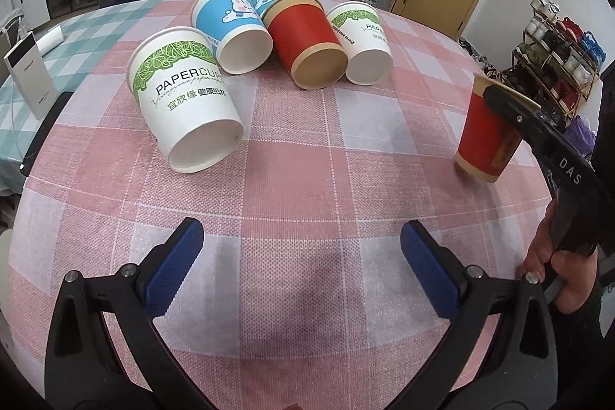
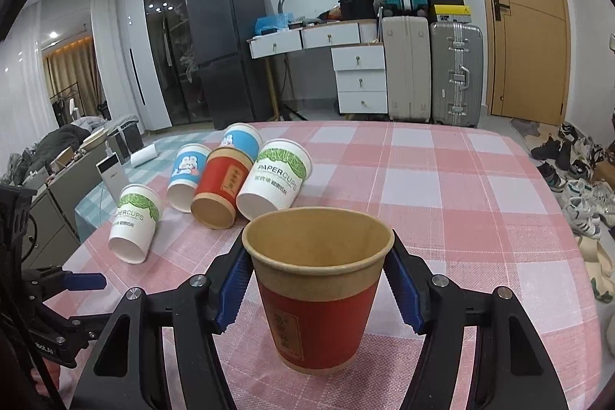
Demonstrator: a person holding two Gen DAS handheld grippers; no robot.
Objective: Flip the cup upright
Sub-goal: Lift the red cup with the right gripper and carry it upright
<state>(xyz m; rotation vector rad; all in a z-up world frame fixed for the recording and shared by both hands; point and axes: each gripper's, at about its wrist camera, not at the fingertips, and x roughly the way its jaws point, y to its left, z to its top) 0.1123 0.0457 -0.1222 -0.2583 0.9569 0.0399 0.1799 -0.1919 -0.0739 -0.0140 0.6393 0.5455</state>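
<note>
Pink-checked worktop (image 2: 442, 179) carries five tipped cups (image 1: 307, 41) in a cluster. Right wrist view: right tongs (image 2: 319, 279) pressed against the rim of an upright red cup (image 2: 317, 306), base on the cloth. Left wrist view: left tongs (image 1: 301, 268) spread wide, holding nothing; the cup's kraft interior shows only from the right.

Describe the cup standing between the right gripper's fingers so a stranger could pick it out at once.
On the pink checked tablecloth, look apart from the cluster of five cups lying on their sides. The red cup with kraft-brown rim stands upright, mouth up, between the right gripper fingers: the only cup standing.
</note>
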